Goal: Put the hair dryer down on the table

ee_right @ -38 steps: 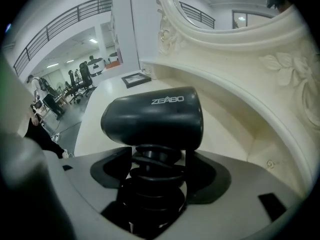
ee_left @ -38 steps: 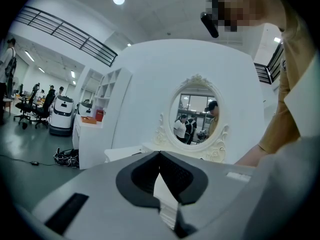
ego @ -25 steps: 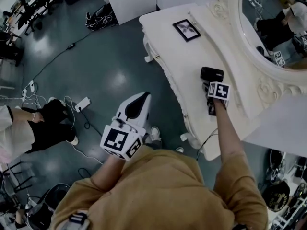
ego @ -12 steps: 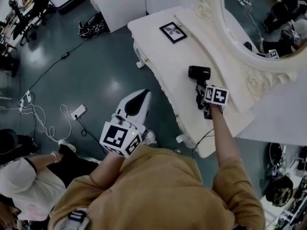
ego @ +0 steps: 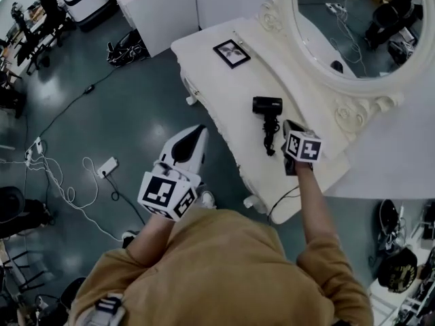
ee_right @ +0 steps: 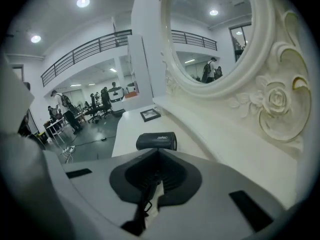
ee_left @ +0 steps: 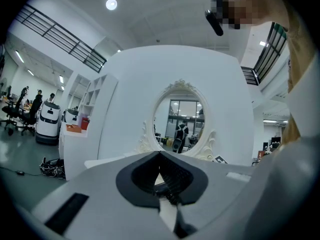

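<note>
The black hair dryer (ego: 266, 116) lies on the white dressing table (ego: 217, 94), head toward the mirror, handle toward the table's front edge. My right gripper (ego: 291, 129) hovers just right of the handle, apart from it, jaws shut and empty. In the right gripper view the dryer's head (ee_right: 156, 140) shows just beyond the shut right gripper (ee_right: 159, 152), and a dark strip of handle or cord runs under the jaws. My left gripper (ego: 195, 138) hangs over the floor left of the table; the left gripper (ee_left: 160, 155) is shut with nothing in it.
A framed picture (ego: 231, 53) lies at the table's far end. The oval mirror (ego: 353, 26) with its carved frame stands along the right side. Cables and a power strip (ego: 107, 166) lie on the floor at left. White cabinets (ego: 156, 5) stand beyond.
The right gripper has let go of the hair dryer, drawn back to its right and shut. The dryer now rests alone on the table. The left gripper kept its place.
</note>
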